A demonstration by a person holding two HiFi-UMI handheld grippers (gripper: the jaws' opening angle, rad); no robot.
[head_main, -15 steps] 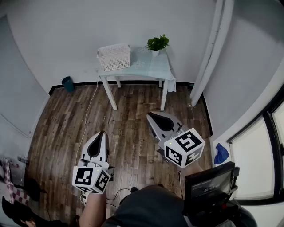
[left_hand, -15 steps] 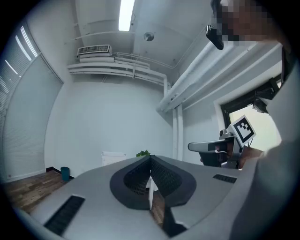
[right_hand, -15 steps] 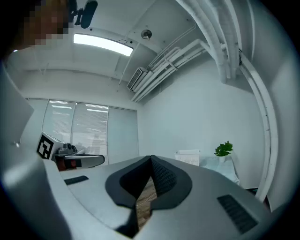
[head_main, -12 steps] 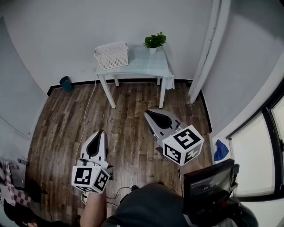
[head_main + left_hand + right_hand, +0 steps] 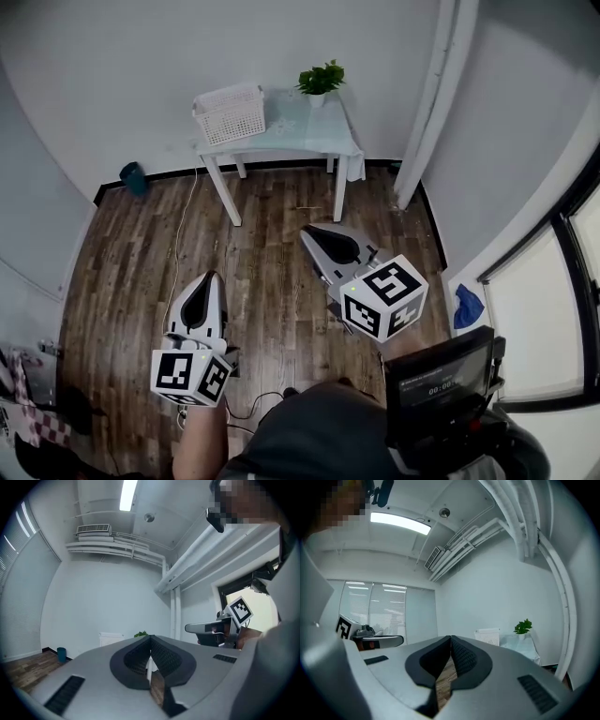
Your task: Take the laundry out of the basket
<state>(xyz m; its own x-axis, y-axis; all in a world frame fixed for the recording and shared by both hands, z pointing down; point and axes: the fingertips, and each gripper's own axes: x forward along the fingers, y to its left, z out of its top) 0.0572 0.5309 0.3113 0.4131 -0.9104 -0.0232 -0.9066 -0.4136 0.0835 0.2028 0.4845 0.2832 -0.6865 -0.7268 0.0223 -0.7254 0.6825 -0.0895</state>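
A white laundry basket (image 5: 230, 112) stands on the left end of a small white table (image 5: 309, 141) against the far wall; its contents are hidden from here. The basket also shows small and far in the left gripper view (image 5: 110, 639) and in the right gripper view (image 5: 488, 636). My left gripper (image 5: 208, 278) hangs over the wood floor at the lower left, jaws shut and empty. At centre right, my right gripper (image 5: 309, 232) points toward the table, also shut with nothing held. Both are well short of the table.
A potted green plant (image 5: 319, 82) sits on the table's far right end, and a pale cloth (image 5: 323, 131) drapes over that end. A dark teal bin (image 5: 132, 177) stands by the left wall. White pipes (image 5: 427, 103) run up at the right. Cables (image 5: 178, 253) trail on the floor.
The table and basket have shifted slightly left and up in the head view. Both grippers keep their pose and stay shut.
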